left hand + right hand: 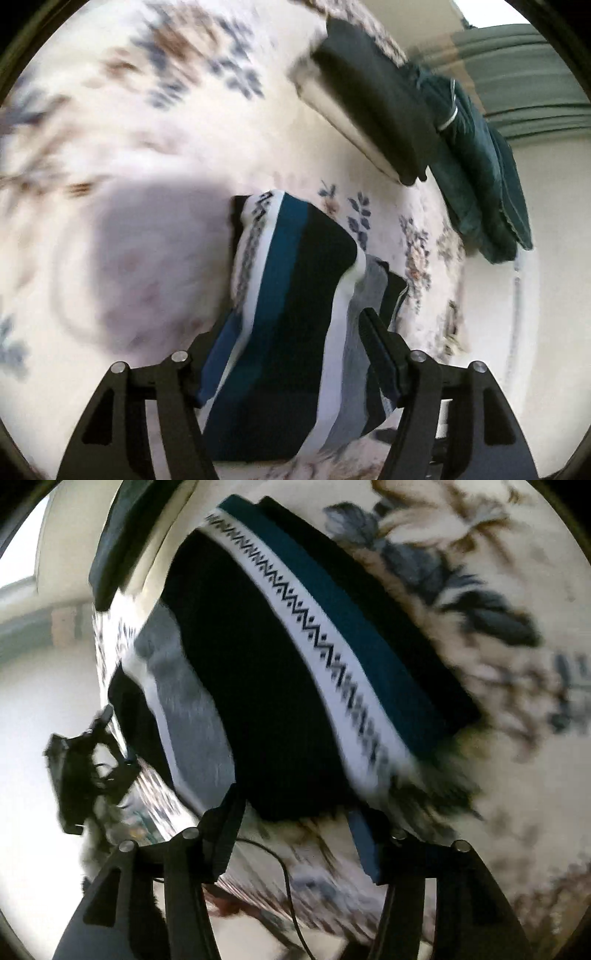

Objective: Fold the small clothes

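The striped garment lay on the floral bedspread, folded into a longish bundle w/ bands of black, teal, white and grey plus a narrow zigzag-patterned strip. In the left wrist view it ran from the middle of the bed down between the left gripper fingers; the jaws stood apart, the right finger just beside the grey edge of the cloth, the left one mostly hidden behind the fabric. Couldn't see either pad pressing in, so it looked let go, not pinched.

Further back on the bed, approx. near the far edge, sat a dark folded stack w/ a dark teal folded piece right next to it, touching or nearly so.

From the right wrist view the same garment filled the centre, zigzag strip running diagonally. The right gripper was also spread, both fingertips at the garment's near edge, nothing clamped between them. The other gripper showed small at the left, at the garment's far end. A thin black cable trailed across the bedspread below. Much was motion-blurred.
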The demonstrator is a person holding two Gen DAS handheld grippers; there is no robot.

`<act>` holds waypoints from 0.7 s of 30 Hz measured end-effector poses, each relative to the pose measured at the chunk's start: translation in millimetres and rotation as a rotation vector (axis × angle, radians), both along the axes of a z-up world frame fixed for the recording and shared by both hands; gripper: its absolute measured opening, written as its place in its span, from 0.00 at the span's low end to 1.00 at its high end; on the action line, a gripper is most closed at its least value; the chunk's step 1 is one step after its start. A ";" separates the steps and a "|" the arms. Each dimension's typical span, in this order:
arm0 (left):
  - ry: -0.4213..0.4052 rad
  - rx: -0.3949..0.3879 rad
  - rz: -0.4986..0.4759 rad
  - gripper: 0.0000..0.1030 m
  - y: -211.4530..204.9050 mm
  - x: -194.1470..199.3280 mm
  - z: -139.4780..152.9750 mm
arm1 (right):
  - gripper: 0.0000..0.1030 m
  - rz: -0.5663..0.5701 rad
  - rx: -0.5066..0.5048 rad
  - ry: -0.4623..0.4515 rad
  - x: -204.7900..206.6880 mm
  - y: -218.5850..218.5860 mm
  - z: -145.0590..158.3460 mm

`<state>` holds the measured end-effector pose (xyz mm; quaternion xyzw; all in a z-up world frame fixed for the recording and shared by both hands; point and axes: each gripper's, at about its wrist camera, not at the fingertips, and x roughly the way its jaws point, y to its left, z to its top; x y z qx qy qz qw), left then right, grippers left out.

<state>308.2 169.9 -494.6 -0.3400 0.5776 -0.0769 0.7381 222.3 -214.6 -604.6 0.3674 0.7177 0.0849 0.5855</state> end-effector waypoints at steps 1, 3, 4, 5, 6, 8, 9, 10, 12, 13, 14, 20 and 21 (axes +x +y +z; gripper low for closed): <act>0.006 0.039 0.011 0.64 2.1 -13.9 1.5 | 0.56 0.012 -0.014 -0.004 -1.2 -5.7 3.7; 0.039 0.145 0.026 0.64 1.3 -47.7 -0.2 | 0.56 0.045 -0.052 -0.004 -7.6 -22.1 23.1; 0.059 0.191 0.019 0.64 2.6 -59.2 -6.8 | 0.56 0.048 -0.070 -0.010 -13.1 -6.5 40.5; 0.099 0.246 -0.002 0.64 -0.5 -75.8 -19.0 | 0.56 0.048 -0.084 -0.019 -16.2 -15.1 51.0; 0.142 0.288 -0.020 0.64 -3.8 -90.3 -33.8 | 0.56 0.054 -0.101 -0.026 -13.9 -24.6 58.0; 0.204 0.334 -0.040 0.64 -11.6 -112.7 -61.0 | 0.56 0.058 -0.130 -0.057 8.1 -31.0 66.3; 0.238 0.345 -0.039 0.64 -15.2 -124.1 -78.8 | 0.56 0.065 -0.146 -0.070 21.6 -28.9 66.2; 0.252 0.349 -0.033 0.64 -17.0 -129.6 -87.8 | 0.56 0.071 -0.181 -0.092 38.8 -33.2 63.0; 0.239 0.361 -0.007 0.64 -21.1 -136.8 -97.1 | 0.57 0.072 -0.177 -0.132 70.5 -41.6 54.9; 0.225 0.362 0.006 0.72 -22.7 -136.5 -98.0 | 0.57 0.075 -0.178 -0.137 92.2 -33.4 43.9; 0.220 0.350 0.016 0.84 -23.9 -134.9 -100.3 | 0.57 0.078 -0.182 -0.152 113.2 -33.9 32.1; 0.326 0.447 -0.030 1.00 -48.2 -111.0 -124.8 | 0.57 0.099 -0.086 -0.100 183.1 -15.2 -35.6; 0.346 0.465 -0.028 1.00 -51.1 -108.2 -127.1 | 0.57 0.099 -0.060 -0.089 189.8 -11.4 -44.6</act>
